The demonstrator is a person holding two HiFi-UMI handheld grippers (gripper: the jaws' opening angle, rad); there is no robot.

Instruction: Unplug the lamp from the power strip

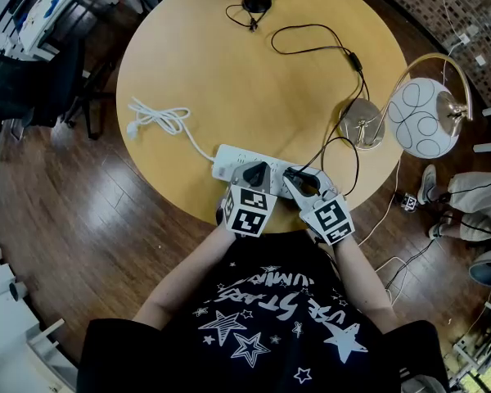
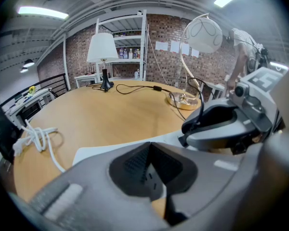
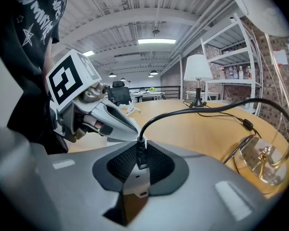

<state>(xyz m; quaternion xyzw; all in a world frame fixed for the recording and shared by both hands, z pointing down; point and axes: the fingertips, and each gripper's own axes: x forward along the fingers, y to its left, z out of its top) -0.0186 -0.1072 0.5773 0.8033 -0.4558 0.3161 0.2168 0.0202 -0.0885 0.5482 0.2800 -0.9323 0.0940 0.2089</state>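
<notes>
Brick walls and shelving ring a round wooden desk (image 1: 229, 72). The white plastic strip (image 1: 229, 158) lies at its 6 o'clock edge, long axis running 9 to 3. The lamp (image 1: 424, 117), a white globe on a brass arc, stands at 3 o'clock, and its black rubbery cord (image 1: 354, 59) loops back to the plug (image 3: 140, 155). That small black plug sits at the 12 o'clock of the right gripper (image 1: 304, 182), pinched between its ribbed pads. The left gripper (image 1: 255, 173), tips pressed together, bears on the strip at the right one's 9 o'clock. The pull should follow the plug's axis, straight out.
</notes>
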